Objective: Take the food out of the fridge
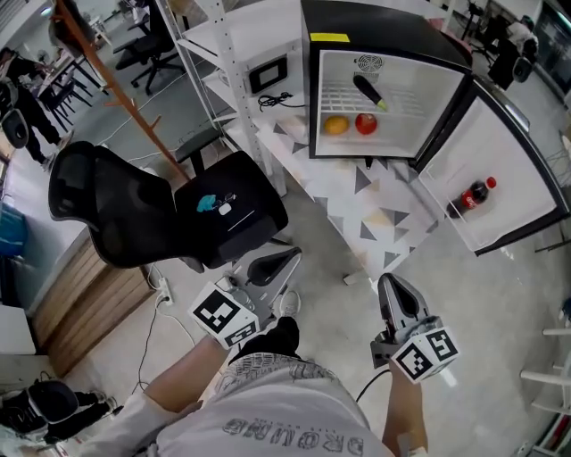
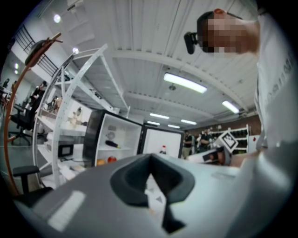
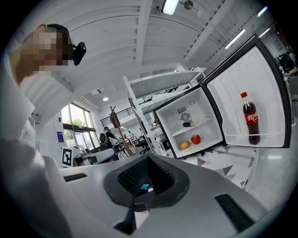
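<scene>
1. My left claw (image 1: 287, 257) and right claw (image 1: 389, 284) are both closed and empty, well short of the fridge (image 1: 393, 25). I judge this is the approach.
2. Its door (image 1: 522, 192) stands wide open, so the food is exposed: the orange (image 1: 335, 125) beside the apple (image 1: 366, 123), and a dark vegetable (image 1: 368, 91) on the shelf above.

Fridges: one fridge (image 1: 393, 31)
Fruit: two, one orange (image 1: 335, 125) and one apple (image 1: 366, 123), side by side on the fridge floor
Vegetables: one dark vegetable (image 1: 368, 91) with a green tip, on the wire shelf
Bottles: one cola bottle (image 1: 471, 198), in the door shelf
Chairs: one black office chair (image 1: 107, 201) close by; those further off are too small to count
Hand-held grippers: two, the left hand-held gripper (image 1: 290, 257) and the right hand-held gripper (image 1: 388, 286)
Food items in all: four
</scene>
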`<action>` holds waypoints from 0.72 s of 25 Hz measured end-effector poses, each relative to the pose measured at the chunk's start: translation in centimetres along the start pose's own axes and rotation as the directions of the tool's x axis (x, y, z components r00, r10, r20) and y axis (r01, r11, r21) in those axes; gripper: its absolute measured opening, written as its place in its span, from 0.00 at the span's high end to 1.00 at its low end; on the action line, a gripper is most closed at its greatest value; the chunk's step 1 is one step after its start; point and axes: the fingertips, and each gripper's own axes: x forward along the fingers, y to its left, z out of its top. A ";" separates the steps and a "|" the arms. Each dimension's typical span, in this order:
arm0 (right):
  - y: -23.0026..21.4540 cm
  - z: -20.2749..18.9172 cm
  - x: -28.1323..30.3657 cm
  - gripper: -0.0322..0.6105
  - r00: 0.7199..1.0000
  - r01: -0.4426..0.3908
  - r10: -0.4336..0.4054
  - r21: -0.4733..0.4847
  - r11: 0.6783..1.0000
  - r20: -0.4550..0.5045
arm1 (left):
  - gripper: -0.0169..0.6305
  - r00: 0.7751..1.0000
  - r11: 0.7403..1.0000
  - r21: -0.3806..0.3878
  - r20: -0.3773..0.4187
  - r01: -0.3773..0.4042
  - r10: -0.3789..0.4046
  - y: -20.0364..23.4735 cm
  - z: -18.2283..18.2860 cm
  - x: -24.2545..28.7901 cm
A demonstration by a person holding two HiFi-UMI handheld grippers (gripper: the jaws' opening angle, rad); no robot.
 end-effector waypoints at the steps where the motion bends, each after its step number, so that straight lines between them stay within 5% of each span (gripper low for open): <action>1: -0.3 0.2 0.7 0.95 1.000 0.003 -0.003 0.002 1.000 -0.002 | 0.96 1.000 1.000 -0.002 -0.004 0.003 -0.003 0.7 0.1 0.5; 18: -4.5 3.6 11.8 0.95 0.996 0.091 -0.090 0.019 0.996 -0.019 | 0.96 0.998 0.999 -0.014 -0.049 0.048 -0.049 13.1 0.9 7.0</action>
